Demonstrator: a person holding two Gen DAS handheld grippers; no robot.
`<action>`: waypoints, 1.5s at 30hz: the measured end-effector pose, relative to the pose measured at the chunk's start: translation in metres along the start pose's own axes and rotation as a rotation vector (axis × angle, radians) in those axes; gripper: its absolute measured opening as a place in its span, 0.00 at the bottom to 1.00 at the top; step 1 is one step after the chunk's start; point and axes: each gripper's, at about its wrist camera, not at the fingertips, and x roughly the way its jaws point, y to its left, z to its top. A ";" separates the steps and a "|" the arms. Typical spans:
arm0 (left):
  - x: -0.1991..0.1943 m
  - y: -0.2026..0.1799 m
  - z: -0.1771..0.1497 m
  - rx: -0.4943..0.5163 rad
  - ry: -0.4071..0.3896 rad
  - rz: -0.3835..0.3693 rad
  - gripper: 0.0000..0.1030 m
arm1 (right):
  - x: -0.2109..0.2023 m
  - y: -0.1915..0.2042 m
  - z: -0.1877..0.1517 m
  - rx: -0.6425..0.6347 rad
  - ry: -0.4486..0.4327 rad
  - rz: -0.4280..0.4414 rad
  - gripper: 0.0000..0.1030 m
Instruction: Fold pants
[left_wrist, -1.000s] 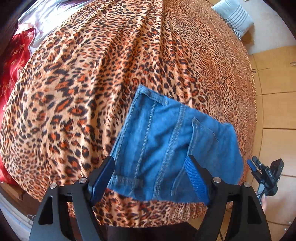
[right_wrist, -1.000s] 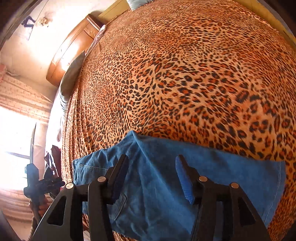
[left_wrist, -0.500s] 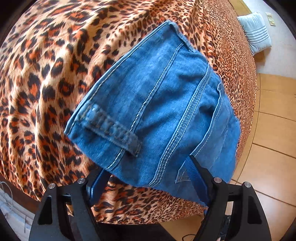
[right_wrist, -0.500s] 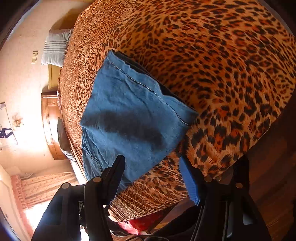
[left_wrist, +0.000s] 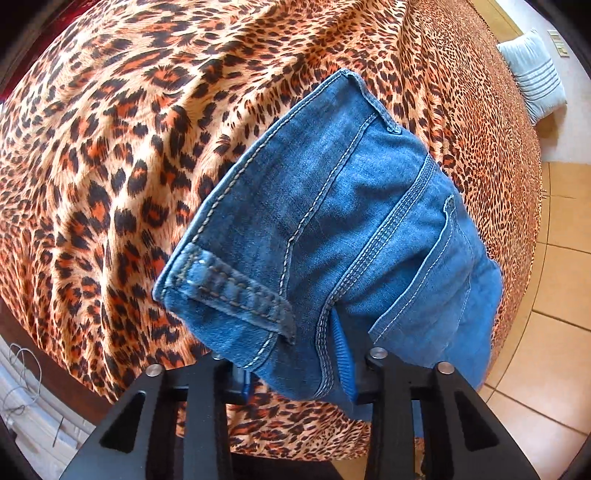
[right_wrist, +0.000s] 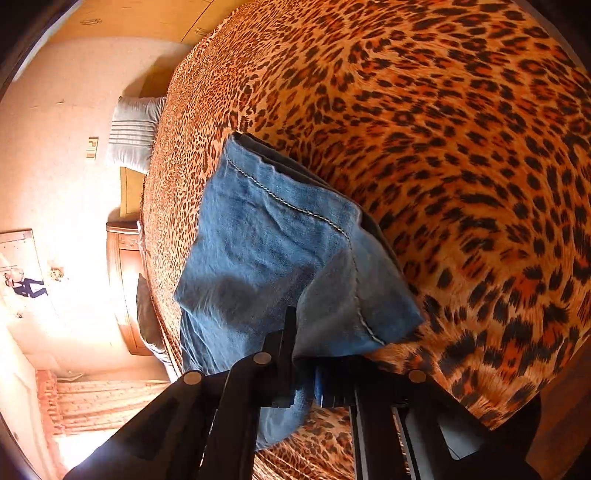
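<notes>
Both our tools, left tool (left_wrist: 295, 373) and right tool (right_wrist: 304, 384), have just clenched the jeans (left_wrist: 351, 236) on the bed (left_wrist: 110, 147); folding remains.

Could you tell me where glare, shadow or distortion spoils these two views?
Left wrist view: evenly lit and sharp; fisheye bends the bed and floor. Right wrist view: glare washes out the wall at left; a shadow crosses the jeans above the right gripper.

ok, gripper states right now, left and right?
Left gripper: just closed, shut on the waistband end of the jeans.
Right gripper: just closed, shut on the hem end of the jeans.
</notes>
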 end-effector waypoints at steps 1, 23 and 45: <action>-0.002 -0.001 -0.006 0.000 -0.004 -0.012 0.23 | -0.007 0.006 0.001 -0.017 0.007 0.011 0.06; -0.063 -0.044 -0.008 0.290 -0.057 0.039 0.59 | -0.026 0.060 0.093 -0.262 0.038 -0.083 0.55; 0.005 -0.107 0.089 0.278 0.013 0.153 0.66 | 0.049 0.160 0.127 -0.685 0.057 -0.265 0.08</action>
